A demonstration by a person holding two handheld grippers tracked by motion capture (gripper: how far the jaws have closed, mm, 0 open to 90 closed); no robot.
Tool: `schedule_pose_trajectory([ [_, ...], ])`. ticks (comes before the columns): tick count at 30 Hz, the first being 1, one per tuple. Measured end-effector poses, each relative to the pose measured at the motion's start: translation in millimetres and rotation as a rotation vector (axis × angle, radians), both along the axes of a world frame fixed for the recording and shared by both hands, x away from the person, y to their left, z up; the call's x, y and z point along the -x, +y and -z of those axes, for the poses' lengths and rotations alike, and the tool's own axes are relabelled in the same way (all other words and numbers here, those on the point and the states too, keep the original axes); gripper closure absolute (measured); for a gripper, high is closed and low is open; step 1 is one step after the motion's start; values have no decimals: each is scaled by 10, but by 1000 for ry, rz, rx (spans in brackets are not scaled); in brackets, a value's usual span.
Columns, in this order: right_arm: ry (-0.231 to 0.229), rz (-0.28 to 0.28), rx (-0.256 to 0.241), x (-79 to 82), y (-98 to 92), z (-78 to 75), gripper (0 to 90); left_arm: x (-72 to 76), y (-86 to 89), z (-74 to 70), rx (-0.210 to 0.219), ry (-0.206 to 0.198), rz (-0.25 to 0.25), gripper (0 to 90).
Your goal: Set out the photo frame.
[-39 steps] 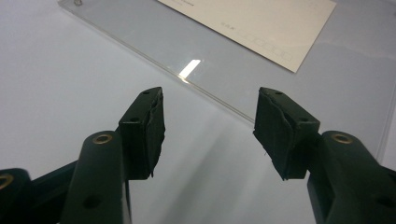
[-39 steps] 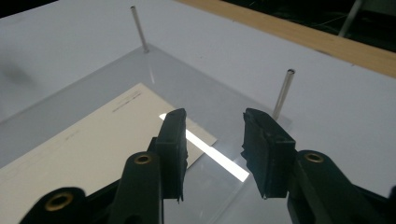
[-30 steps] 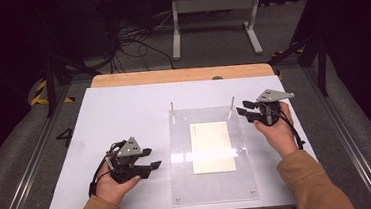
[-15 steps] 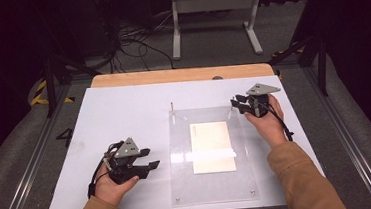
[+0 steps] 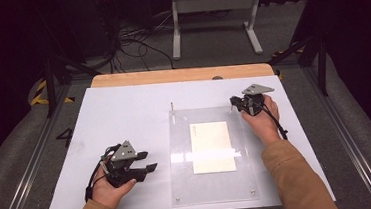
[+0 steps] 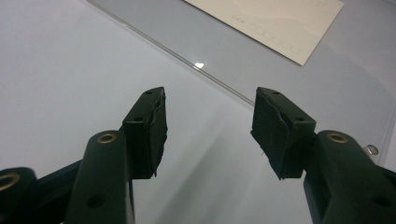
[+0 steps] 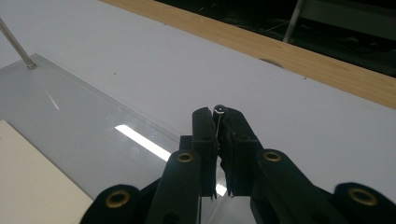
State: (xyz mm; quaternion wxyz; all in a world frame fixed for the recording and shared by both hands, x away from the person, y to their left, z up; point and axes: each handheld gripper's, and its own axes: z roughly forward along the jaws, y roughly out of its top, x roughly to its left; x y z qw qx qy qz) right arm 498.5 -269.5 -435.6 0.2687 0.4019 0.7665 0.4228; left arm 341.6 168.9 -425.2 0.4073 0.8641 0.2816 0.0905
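The right hand-held gripper (image 5: 234, 102) is clenched on a thin metal pin (image 7: 219, 111) that stands upright at the far right corner of a clear acrylic plate (image 5: 212, 185); in the right gripper view the pin's rounded tip shows just above the closed jaws. A second pin (image 5: 172, 109) stands free at the plate's far left corner. The left hand-held gripper (image 5: 147, 167) is released, its jaws spread wide and holding nothing, low over the surface (image 5: 119, 114) just beside the plate's left edge.

Under the plate lies a cream sheet of card (image 5: 212, 146), roughly central. In the left gripper view faint print and a row of small boxes run along one edge of the card, too small to read. Small screws sit at the plate's near corners.

The surface is a white board with a bare wooden strip (image 5: 181, 75) along its far edge. Beyond it the room is dark: grey floor, a tangle of black cables (image 5: 133, 38), a white metal stand (image 5: 214, 12), and yellow-black hazard tape (image 5: 39, 93) on the floor at the left. Metal rails run along both sides.
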Motion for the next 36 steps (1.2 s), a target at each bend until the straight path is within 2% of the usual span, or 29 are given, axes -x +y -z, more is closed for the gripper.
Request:
schedule_pose_trajectory([
  [5, -8, 41, 23, 20, 58, 6, 837, -4, -12, 6, 2, 6, 13, 459],
  [8, 23, 59, -46, 5, 31, 23, 852, -5, -18, 13, 1, 7, 16, 459],
  [17, 26, 67, -69, -7, 10, 44, 856, 0, -56, 19, 0, 8, 20, 456],
  [23, 24, 69, -111, -37, -15, 84, 856, -16, -74, 30, 0, 11, 22, 456],
  [31, 51, 65, -112, -78, -19, 74, 856, -6, -99, 32, 4, 15, 24, 455],
  [36, 71, 66, -156, -123, -47, 95, 855, -12, -104, 30, 7, 10, 33, 455],
])
